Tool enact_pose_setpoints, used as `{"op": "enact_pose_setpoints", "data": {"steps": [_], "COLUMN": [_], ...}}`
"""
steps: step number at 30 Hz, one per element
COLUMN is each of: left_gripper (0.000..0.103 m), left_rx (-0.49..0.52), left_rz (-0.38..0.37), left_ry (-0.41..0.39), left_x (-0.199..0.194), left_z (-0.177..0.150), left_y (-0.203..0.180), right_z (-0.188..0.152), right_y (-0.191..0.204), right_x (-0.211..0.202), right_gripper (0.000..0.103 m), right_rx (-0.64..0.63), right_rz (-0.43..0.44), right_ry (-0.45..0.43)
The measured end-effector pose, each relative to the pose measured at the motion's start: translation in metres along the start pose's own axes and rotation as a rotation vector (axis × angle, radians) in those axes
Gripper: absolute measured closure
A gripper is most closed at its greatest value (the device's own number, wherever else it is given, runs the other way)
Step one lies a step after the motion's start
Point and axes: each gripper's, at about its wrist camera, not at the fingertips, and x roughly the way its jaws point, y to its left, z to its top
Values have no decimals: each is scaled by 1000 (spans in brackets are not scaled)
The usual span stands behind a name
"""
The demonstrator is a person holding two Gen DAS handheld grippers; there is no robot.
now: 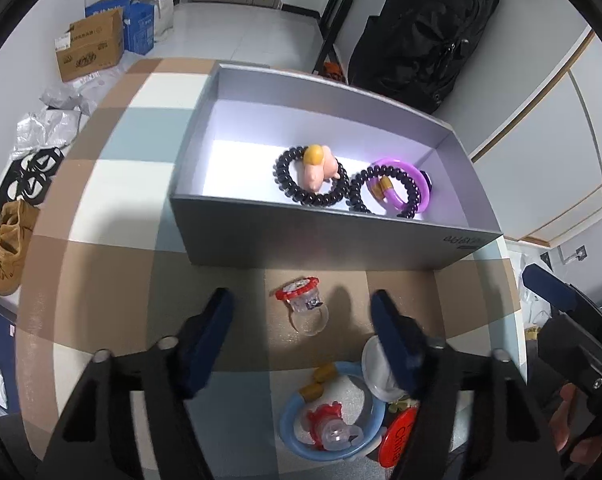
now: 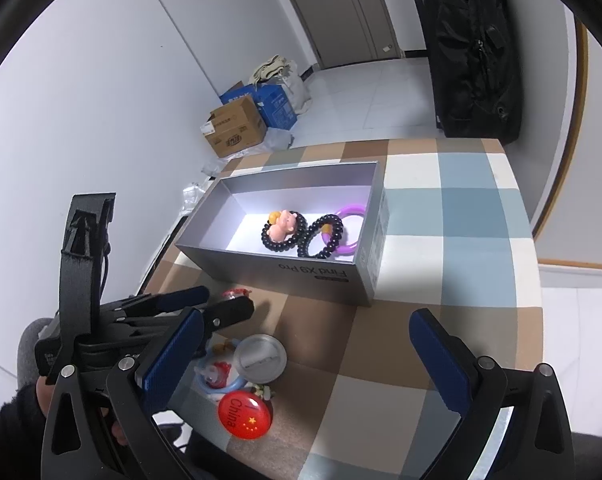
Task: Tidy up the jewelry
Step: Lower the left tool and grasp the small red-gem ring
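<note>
A clear plastic ring with a red top [image 1: 305, 308] lies on the checked tablecloth just in front of the grey box [image 1: 341, 240]. My left gripper [image 1: 303, 318] straddles it, open, with a gap on both sides of the ring. The box holds two black bead bracelets [image 1: 297, 192], a pink pig figure [image 1: 319, 168] and a purple bangle [image 1: 405, 208]. Nearer me lie a blue bangle [image 1: 291, 408] around a second red-and-clear ring [image 1: 329, 420], a round silver lid [image 2: 261, 356] and a red China badge [image 2: 243, 416]. My right gripper [image 2: 309, 344] hovers open over the cloth, holding nothing.
The table's right edge [image 2: 541, 280] drops to a white floor. A black backpack [image 2: 469, 48] hangs behind the table. Cardboard and blue boxes [image 2: 237, 128] stand on the floor at the far left, and brown shoes [image 1: 9, 248] lie beside the table's left side.
</note>
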Motion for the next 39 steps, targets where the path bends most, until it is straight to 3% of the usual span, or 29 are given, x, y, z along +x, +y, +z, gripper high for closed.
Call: {"op": "enact_pose_setpoints", "data": {"steps": [2, 7, 26, 35, 39], "left_gripper": [63, 87, 89, 89, 89], "left_rx": [8, 37, -16, -54, -68], "left_rz": [-9, 21, -50, -142, -168], "left_ry": [5, 16, 13, -58, -90], "left_x": [1, 3, -8, -32, -43], "left_z": [1, 2, 8, 11, 12], "left_y": [-2, -6, 3, 8, 10], "right_z": [0, 0, -3, -12, -18], "right_y": [-1, -3, -3, 2, 11], "right_x": [-1, -1, 4, 19, 30], "right_gripper": [0, 0, 0, 0, 7], "right_rx": [2, 3, 4, -2, -31], "right_rz": [0, -1, 2, 63, 86], "right_ry": [0, 1, 30, 113, 164]}}
